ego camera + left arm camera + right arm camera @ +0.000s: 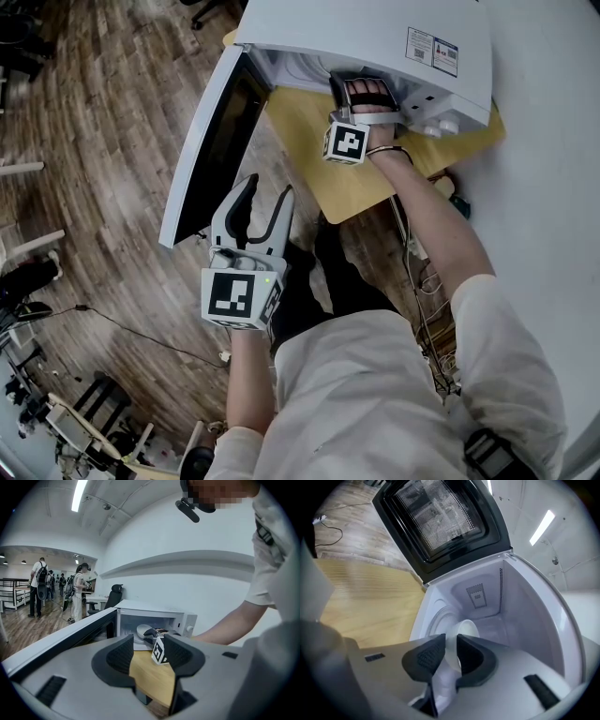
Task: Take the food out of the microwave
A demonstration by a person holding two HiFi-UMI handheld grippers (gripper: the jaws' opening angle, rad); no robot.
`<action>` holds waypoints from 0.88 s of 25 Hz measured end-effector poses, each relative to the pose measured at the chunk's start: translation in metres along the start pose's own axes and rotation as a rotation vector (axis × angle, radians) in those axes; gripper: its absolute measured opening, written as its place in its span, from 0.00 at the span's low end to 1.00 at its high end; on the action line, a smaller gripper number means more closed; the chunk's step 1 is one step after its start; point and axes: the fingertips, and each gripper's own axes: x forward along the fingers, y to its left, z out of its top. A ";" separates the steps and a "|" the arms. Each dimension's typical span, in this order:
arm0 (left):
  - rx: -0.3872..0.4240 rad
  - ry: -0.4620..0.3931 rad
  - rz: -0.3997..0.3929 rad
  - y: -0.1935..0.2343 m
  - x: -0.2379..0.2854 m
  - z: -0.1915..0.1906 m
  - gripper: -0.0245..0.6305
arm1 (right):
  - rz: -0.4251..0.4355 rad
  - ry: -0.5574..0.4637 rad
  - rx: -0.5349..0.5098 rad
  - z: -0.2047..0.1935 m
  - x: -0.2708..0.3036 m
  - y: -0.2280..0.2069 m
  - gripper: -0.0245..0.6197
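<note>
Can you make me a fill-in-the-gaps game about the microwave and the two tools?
1. The microwave has its door swung ___.
2. Inside the microwave, the right tool is shut on the rim of a white ___.
3. The left tool waits outside the microwave with its jaws apart, holding ___.

Missing words: open; bowl; nothing.

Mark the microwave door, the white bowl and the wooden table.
microwave door (223, 141), head view, on its dark window.
white bowl (468, 629), right gripper view, inside its rim.
wooden table (298, 141), head view, on its bare top.
</note>
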 end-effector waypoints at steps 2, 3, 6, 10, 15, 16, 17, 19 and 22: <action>0.001 -0.005 0.002 -0.001 0.000 0.002 0.32 | -0.001 -0.006 0.006 0.001 -0.003 -0.004 0.15; 0.001 -0.006 0.001 -0.002 -0.001 0.003 0.32 | -0.001 -0.008 0.008 0.001 -0.005 -0.005 0.15; 0.004 -0.009 -0.006 -0.005 -0.001 0.005 0.32 | 0.002 -0.017 0.011 0.004 -0.013 -0.008 0.15; 0.011 -0.016 -0.020 -0.008 -0.005 0.010 0.32 | 0.009 -0.023 0.020 0.007 -0.027 -0.010 0.15; 0.018 -0.019 -0.045 -0.009 -0.013 0.015 0.32 | 0.015 -0.022 0.043 0.012 -0.048 -0.012 0.15; 0.019 -0.020 -0.052 -0.010 -0.015 0.016 0.32 | 0.018 -0.017 0.046 0.012 -0.053 -0.011 0.15; 0.021 -0.022 -0.060 -0.010 -0.017 0.016 0.32 | 0.021 -0.011 0.050 0.012 -0.058 -0.011 0.15; 0.026 -0.024 -0.077 -0.010 -0.020 0.018 0.32 | 0.024 -0.001 0.060 0.013 -0.068 -0.009 0.14; 0.033 -0.024 -0.102 -0.012 -0.027 0.019 0.32 | 0.036 0.007 0.072 0.017 -0.084 -0.005 0.14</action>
